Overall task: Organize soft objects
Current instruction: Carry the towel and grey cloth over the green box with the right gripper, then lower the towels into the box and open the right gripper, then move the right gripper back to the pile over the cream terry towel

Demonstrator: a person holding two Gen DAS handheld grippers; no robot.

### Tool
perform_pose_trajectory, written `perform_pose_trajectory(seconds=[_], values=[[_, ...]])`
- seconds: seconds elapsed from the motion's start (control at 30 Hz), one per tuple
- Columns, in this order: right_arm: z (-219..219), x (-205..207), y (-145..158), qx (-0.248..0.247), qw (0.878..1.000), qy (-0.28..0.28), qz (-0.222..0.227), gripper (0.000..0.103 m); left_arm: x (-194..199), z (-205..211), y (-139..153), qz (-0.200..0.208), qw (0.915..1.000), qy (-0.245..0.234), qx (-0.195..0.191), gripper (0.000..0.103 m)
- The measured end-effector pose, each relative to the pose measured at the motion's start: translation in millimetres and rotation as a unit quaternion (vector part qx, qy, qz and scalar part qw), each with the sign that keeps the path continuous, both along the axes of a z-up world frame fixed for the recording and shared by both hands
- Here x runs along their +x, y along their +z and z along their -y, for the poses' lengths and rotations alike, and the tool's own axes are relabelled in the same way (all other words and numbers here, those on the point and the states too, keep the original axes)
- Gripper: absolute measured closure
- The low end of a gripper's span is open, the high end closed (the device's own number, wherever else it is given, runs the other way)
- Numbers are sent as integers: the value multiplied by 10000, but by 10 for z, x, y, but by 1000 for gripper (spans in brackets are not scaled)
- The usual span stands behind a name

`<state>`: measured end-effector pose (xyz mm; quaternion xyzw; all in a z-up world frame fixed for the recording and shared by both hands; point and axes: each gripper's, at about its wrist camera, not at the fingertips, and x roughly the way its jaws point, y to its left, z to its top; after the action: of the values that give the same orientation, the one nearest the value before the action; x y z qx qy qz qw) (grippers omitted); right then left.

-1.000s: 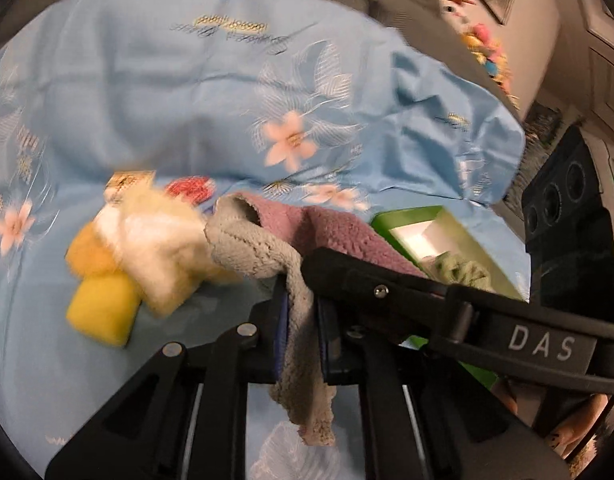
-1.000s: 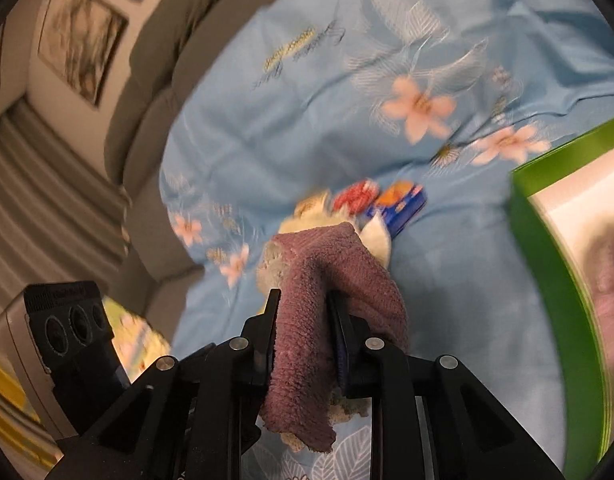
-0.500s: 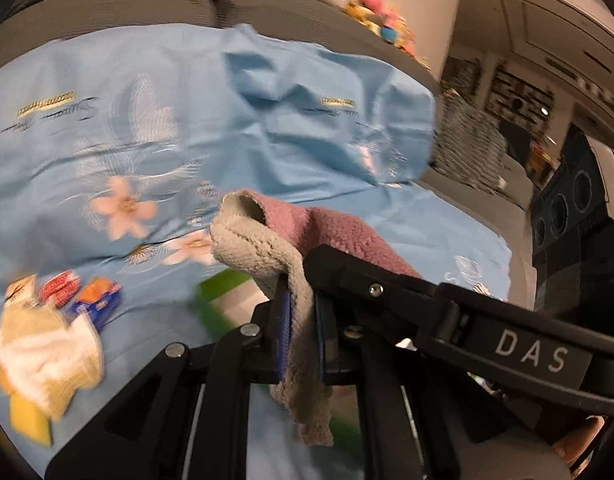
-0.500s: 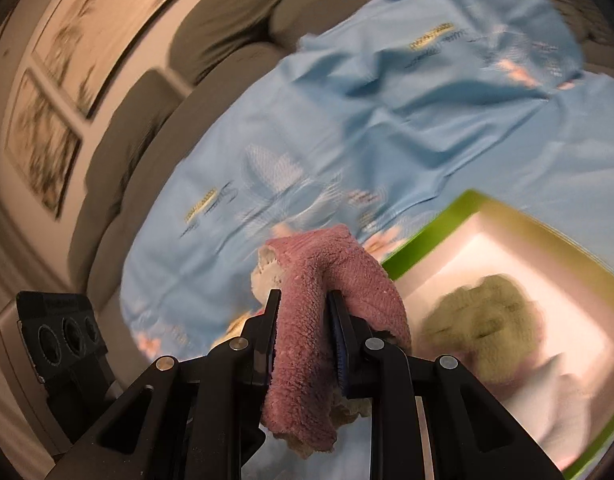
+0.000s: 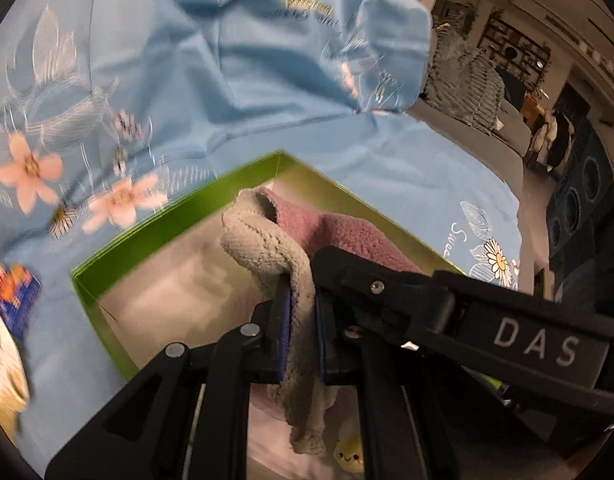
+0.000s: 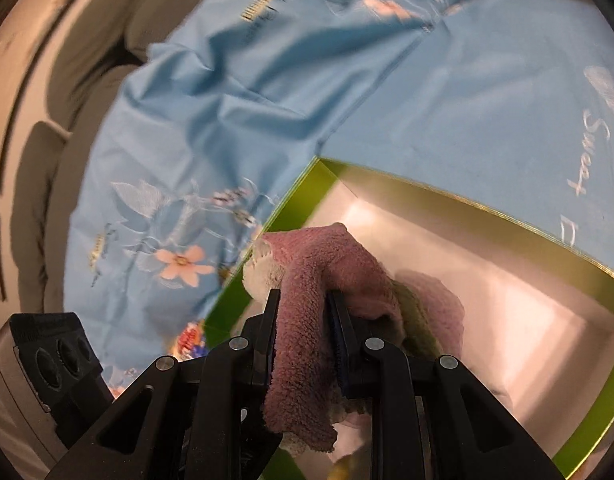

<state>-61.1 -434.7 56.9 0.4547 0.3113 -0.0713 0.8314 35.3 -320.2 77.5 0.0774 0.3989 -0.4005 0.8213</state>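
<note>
Left wrist view: the left gripper (image 5: 303, 336) has its fingers pressed narrow on the grey, knitted side of a soft two-sided towel, grey on one face and fluffy pink on the other (image 5: 331, 236). The other end of the same towel is clamped between the fingers of the right gripper (image 6: 303, 320), which enters this view from the lower right. Both grips are the same as one second ago.

What has changed is the background. One second ago the towel hung over the light blue flowered sheet (image 5: 227, 80), near a yellow and white plush toy, and the green cardboard box with a pale inside (image 5: 179, 216) was only at the right edge. Now the box fills the centre and lower part of both views, and the towel hangs directly above its opening. The plush toy (image 5: 3, 364) has slid to the lower left edge.

In the right wrist view, an olive and pink cloth (image 6: 427, 312) already lies inside the box. This probably means the carrying step is nearly finished; lowering and releasing the towel remain.
</note>
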Motion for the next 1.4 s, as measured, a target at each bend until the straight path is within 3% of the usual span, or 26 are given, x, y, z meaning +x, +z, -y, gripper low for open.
perform_pose_trajectory(seconds=[0.1, 0.27, 0.37, 0.4, 0.47, 0.53, 0.63, 0.73, 0.8, 0.97, 1.03, 1.2, 1.33, 1.4], values=[[1, -2, -45, 1, 9999, -53, -161, 79, 61, 16, -116, -442, 9989, 109, -71, 96], [1, 5, -102, 113, 9996, -36, -248, 78, 32, 26, -152, -525, 9985, 162, 82, 90], [2, -32, -74, 115, 9996, -67, -237, 78, 13, -6, -141, -517, 9980, 313, 168, 78], [-6, -58, -41, 34, 9997, -114, -224, 78, -5, -24, -122, -499, 9980, 340, 192, 68], [-24, -123, 25, -111, 9996, -201, -144, 71, -58, -81, -65, -405, 9985, 328, 159, 50], [-38, -166, 75, -192, 9994, -275, -66, 53, -112, -145, -5, -266, 9990, 333, 90, 35], [-80, -256, 169, -380, 9983, -430, 105, 34, -260, -316, 141, 54, 9993, 350, -112, 27], [-149, -339, 292, -693, 9954, -548, 363, 20, -341, -460, 207, 125, 9989, 415, -169, 25], [-208, -374, 374, -897, 9930, -557, 523, 15, -407, -619, 254, 219, 9981, 542, -217, 23], [-370, -402, 497, -1153, 9896, -475, 723, 13, -495, -1086, 349, 299, 9936, 1051, -299, 19], [-468, -429, 569, -1416, 9853, -485, 826, 10, -542, -1367, 379, 384, 9900, 1339, -204, 14], [-788, -450, 725, -1905, 9741, -262, 1192, 6, -645, -2106, 399, 512, 9748, 2169, -105, 13], [-1093, -339, 707, -1770, 9759, 284, 1241, 6, -716, -2671, 335, 596, 9573, 2829, 71, 12], [-1348, -268, 699, -2022, 9700, 591, 1214, 6, -722, -2972, 259, 528, 9456, 3208, 129, 12]])
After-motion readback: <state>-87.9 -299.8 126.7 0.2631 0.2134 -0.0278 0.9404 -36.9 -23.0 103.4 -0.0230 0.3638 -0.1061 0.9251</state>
